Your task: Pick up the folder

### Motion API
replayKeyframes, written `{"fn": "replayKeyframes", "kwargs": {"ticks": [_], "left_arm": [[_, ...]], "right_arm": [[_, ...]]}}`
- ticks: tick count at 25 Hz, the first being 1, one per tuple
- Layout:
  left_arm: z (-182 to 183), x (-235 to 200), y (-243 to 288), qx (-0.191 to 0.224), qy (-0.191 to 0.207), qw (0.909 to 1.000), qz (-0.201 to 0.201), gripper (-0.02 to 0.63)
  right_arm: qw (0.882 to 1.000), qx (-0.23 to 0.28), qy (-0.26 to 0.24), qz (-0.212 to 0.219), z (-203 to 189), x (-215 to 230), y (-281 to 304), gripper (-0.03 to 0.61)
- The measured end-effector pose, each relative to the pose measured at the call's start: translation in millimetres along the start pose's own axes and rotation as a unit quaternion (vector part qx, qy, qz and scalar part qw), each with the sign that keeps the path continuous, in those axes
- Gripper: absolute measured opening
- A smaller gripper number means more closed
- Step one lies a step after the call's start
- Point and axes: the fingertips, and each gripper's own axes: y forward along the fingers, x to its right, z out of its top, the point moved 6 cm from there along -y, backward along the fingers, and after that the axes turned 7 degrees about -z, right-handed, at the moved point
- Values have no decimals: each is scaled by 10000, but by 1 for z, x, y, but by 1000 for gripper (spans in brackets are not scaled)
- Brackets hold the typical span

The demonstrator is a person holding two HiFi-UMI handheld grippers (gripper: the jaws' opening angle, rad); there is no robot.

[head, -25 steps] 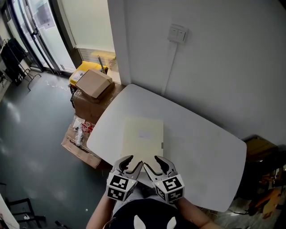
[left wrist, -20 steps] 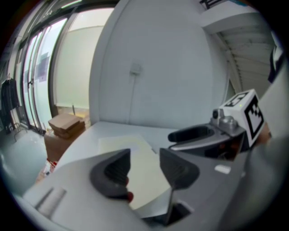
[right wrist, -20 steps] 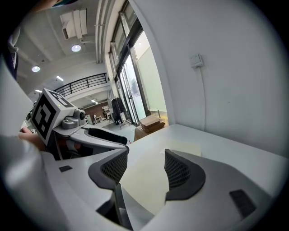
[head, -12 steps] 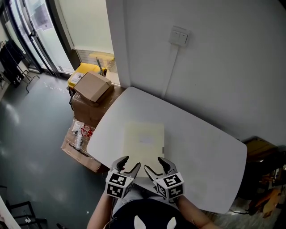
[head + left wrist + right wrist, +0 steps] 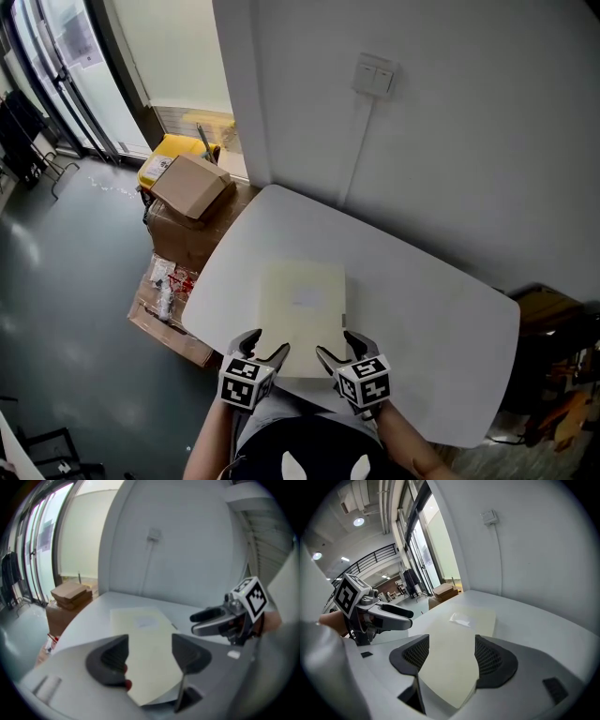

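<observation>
Opening wide just now, our left gripper (image 5: 265, 345) holds nothing; we have lowered it to the near edge of the cream folder (image 5: 302, 302), which lies flat by the front edge of the table (image 5: 427, 309). Our right gripper (image 5: 339, 347) has opened equally wide, also empty, so we judge that gripping comes next.

One folder (image 5: 302, 305), one table (image 5: 422, 319), one wall switch (image 5: 373, 73), two tools: left tool (image 5: 265, 345), right tool (image 5: 339, 345).

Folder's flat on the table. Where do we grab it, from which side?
Its near short edge, from the person's side: the folder lies flat on the table, too thin for a top grab, but that edge seems to overhang the rim. The left gripper and right gripper, jaws just opened, frame its corners without pressing.
</observation>
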Motion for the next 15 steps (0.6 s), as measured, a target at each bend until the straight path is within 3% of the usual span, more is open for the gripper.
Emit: {"fn": "replayKeyframes", "kwargs": {"ticks": [15], "left_arm": [[-5,-43,18,-243,-473,9986,-36,296]], "right_arm": [[9962,-502,691,-139,-12,33,27,279]]}}
